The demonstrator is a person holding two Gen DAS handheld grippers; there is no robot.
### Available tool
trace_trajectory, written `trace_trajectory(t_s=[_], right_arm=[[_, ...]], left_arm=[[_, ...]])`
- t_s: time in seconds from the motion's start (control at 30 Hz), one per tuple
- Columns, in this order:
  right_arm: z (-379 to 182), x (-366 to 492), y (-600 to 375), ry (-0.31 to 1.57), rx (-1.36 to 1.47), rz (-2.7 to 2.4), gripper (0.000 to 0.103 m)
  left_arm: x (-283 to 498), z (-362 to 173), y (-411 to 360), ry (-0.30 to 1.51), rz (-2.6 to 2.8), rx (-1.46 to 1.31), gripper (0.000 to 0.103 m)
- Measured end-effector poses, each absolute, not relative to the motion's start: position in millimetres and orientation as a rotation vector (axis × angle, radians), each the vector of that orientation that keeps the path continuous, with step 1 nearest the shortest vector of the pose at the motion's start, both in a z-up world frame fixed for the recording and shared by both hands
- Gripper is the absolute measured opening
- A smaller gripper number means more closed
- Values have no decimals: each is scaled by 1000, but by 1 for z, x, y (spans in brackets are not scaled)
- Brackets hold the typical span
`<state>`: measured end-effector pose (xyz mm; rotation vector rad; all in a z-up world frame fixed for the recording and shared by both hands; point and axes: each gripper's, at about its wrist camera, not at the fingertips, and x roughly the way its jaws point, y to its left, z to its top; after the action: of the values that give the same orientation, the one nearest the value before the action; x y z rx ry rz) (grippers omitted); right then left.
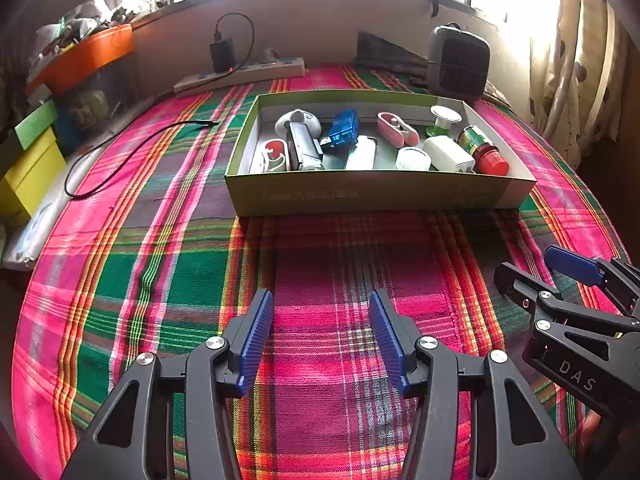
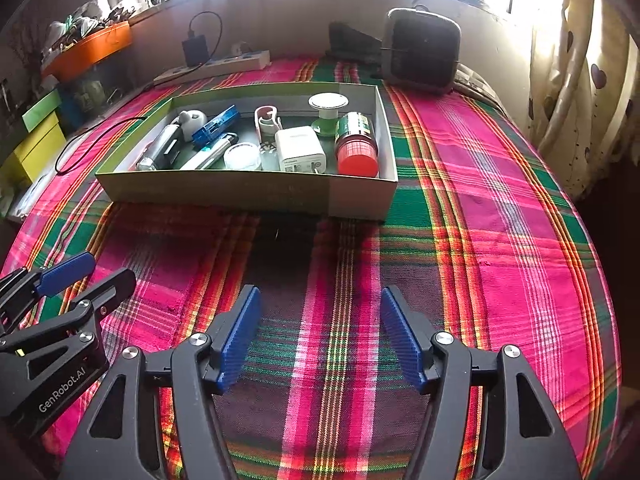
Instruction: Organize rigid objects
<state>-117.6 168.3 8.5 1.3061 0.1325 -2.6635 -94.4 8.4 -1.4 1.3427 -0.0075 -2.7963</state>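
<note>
Rigid objects lie together in the shallow green box, which rests on the plaid cloth ahead of both hand-held grippers, well apart from their fingertips. Box contents, left to right as seen from the left hand-held gripper: a white case with a red insert, a silver rectangular device, a blue translucent case, a white tube, a pink clip, a white round lid, a white charger block, a green-and-white spool behind it, and a bottle with a red cap at the right end.

The left hand-held gripper hangs over bare cloth with its jaws spread wide; nothing sits between the blue pads. The right hand-held gripper is just beside it, jaws likewise wide apart and empty. Beyond the box, a power strip lies to the left and a dark speaker-like unit stands to the right.
</note>
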Motion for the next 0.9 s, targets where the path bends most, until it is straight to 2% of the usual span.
trace_trajectory(t_s=[0.9], right_arm=[[8, -118, 168, 132, 1306, -2663, 64]], left_arm=[[-95, -2, 6, -6, -2797, 1342, 50]])
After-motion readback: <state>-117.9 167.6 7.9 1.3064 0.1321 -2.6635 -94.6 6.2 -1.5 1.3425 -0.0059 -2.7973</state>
